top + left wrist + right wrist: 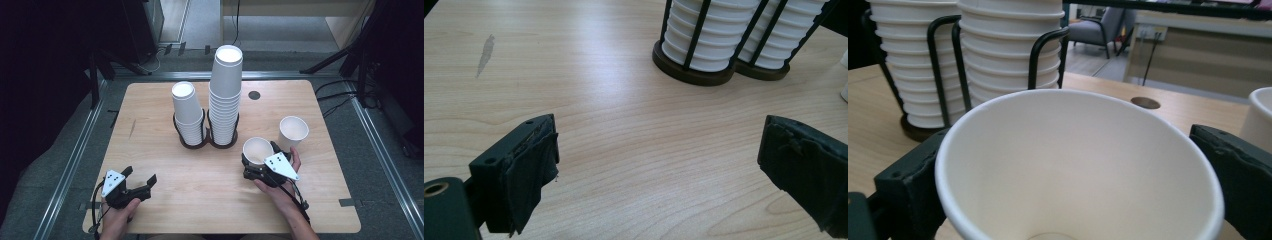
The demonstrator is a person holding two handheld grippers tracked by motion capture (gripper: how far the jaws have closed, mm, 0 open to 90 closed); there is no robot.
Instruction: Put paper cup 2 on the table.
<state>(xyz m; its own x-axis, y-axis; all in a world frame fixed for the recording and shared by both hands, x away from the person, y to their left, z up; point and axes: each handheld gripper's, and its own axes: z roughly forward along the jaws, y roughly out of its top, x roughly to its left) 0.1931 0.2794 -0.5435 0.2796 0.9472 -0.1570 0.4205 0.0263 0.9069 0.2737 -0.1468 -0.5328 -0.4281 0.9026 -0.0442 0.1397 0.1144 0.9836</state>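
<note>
Right gripper (260, 159) clamped on a white paper cup (257, 150) — jaws pressing its two sides, mouth tilted toward the camera. Left gripper (139, 178) — jaws wide apart over bare table (200, 200), cup stacks (226, 95) ahead.

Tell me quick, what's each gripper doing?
Left gripper: open, holding nothing.
Right gripper: shut on a white paper cup.

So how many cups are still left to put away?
Most look done: two stacks of cups, a tall stack and a short stack, stand in the black holder. In hand: the right gripper has one cup between its jaws. Left: a loose cup standing on the table. The left gripper is open and holds nothing.
</note>
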